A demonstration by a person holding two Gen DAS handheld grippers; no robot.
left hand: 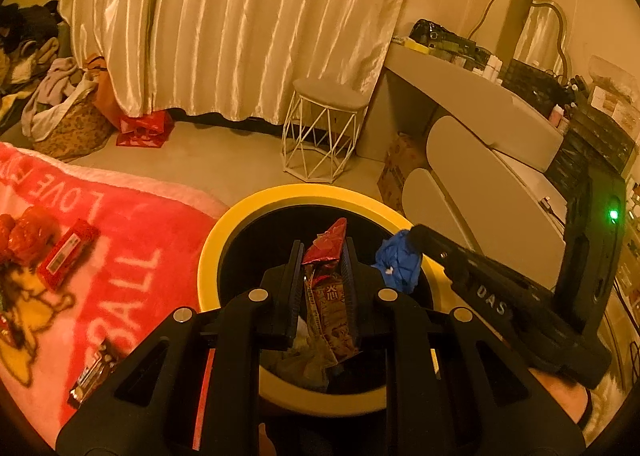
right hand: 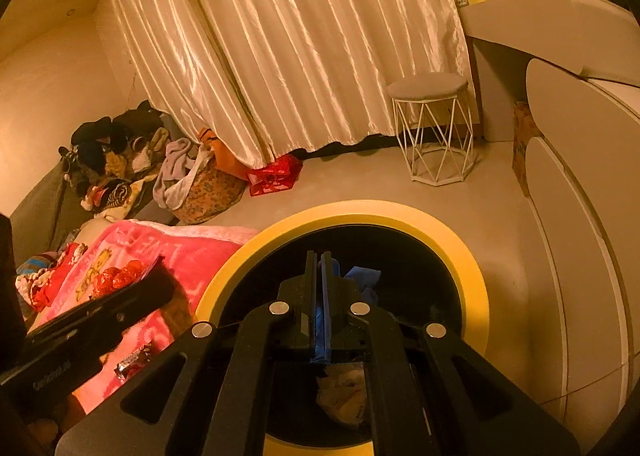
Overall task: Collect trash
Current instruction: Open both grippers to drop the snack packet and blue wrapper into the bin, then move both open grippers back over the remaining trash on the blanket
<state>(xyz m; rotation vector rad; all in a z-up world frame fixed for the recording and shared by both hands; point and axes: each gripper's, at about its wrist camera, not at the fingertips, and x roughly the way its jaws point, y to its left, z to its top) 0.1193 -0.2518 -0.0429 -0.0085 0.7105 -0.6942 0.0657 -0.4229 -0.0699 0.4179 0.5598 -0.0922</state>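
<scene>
Both hand-held grippers over the yellow-rimmed trash bin [left hand: 208,252], which stands on the floor right against the pink blanket [left hand: 132,240]. Left hand-held gripper [left hand: 323,276] clenched on a red-brown snack wrapper [left hand: 326,288]; wrapper stands upright between the fingers, its top poking out past the fingertips, directly above the bin opening. Right hand-held gripper [right hand: 320,288] nearly closed, pinching a crumpled blue wrapper [right hand: 322,320]; in the left wrist view the same blue wad [left hand: 398,264] hangs at its tip just inside the bin's right rim. Bin already has crumpled trash at the bottom [right hand: 344,392]. Still on the blanket, left of the bin: a red packet with a white label [left hand: 66,256], a crinkled red wrapper [left hand: 24,234] just beyond it, and a dark candy bar wrapper [left hand: 92,374] near the blanket's near edge. White wire-frame stool [left hand: 320,131] well behind the bin, in front of the cream curtain [left hand: 240,23].
</scene>
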